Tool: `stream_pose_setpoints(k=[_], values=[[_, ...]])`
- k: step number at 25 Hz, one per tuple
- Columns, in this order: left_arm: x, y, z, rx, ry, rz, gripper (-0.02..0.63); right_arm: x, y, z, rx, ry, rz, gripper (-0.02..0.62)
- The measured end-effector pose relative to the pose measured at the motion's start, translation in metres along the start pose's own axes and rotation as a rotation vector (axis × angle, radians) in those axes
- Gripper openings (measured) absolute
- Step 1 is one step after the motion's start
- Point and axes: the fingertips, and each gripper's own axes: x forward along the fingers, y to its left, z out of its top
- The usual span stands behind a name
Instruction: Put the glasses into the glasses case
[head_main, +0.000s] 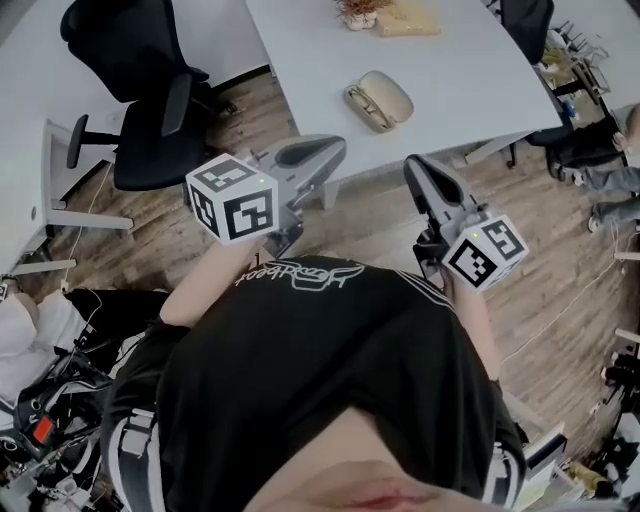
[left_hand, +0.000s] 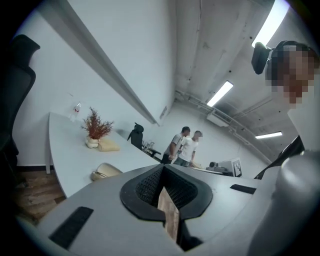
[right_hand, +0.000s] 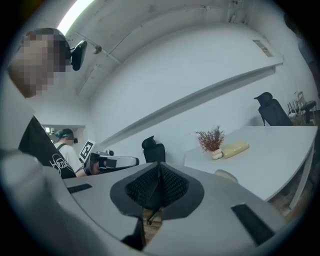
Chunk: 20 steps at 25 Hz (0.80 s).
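A beige glasses case (head_main: 385, 97) lies on the white table (head_main: 470, 70), near its front edge. It also shows low in the left gripper view as the case (left_hand: 106, 171), and its top peeks over the right gripper's body (right_hand: 226, 175). I cannot make out the glasses in any view. My left gripper (head_main: 322, 152) and right gripper (head_main: 418, 168) are raised in front of the person's chest, short of the table's edge and pointing toward it. Both are shut with nothing held: the left gripper's pads (left_hand: 150, 186) meet, and so do the right gripper's pads (right_hand: 172, 186).
A small potted dried plant (head_main: 358, 12) and a yellowish flat block (head_main: 408, 20) stand at the table's far side. A black office chair (head_main: 150, 100) is at the left, another chair (head_main: 525, 20) at the far right. Two people (left_hand: 184, 146) stand in the background. Cables lie on the wood floor.
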Motion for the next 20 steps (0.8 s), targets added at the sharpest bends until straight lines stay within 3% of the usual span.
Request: stream_pose_setpoints(k=[7,20], values=[[-0.007,-0.072,-0.018,0.065,0.009,-0.040,0.006,-0.061,0.028,-0.006,0.117,-0.065,0.077,0.018],[-0.037,-0.189,-0.069,0.116,-0.021,-0.071,0.006,-0.152,0.104,-0.025,0.060,-0.078,0.148,0.018]])
